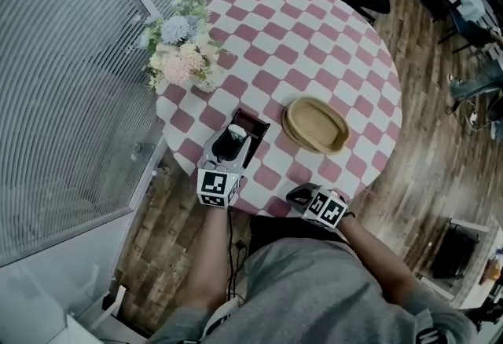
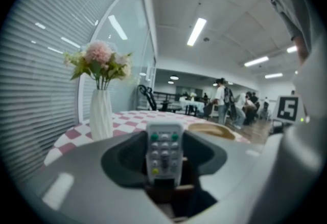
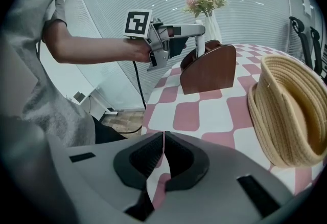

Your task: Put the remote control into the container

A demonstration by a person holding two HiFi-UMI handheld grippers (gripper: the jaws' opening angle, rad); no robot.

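Pink-checked round tabletop (image 1: pixel 330 44), near edge: the left gripper (image 1: pixel 229 144) clamps the remote control (image 2: pixel 164 151) upright, its lower end inside the brown container (image 3: pixel 209 69). The right gripper (image 3: pixel 163 141) is closed and empty, near the woven basket (image 1: pixel 316 125).

A white vase of pastel flowers (image 1: pixel 182 52) stands at the left edge of the round, pink-and-white checked tabletop (image 1: pixel 314 36). A shallow woven basket (image 1: pixel 316 124) sits right of the tabletop's middle, well apart from the vase.

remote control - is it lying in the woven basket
No, the left gripper holds the remote control upright, and the woven basket lies empty.
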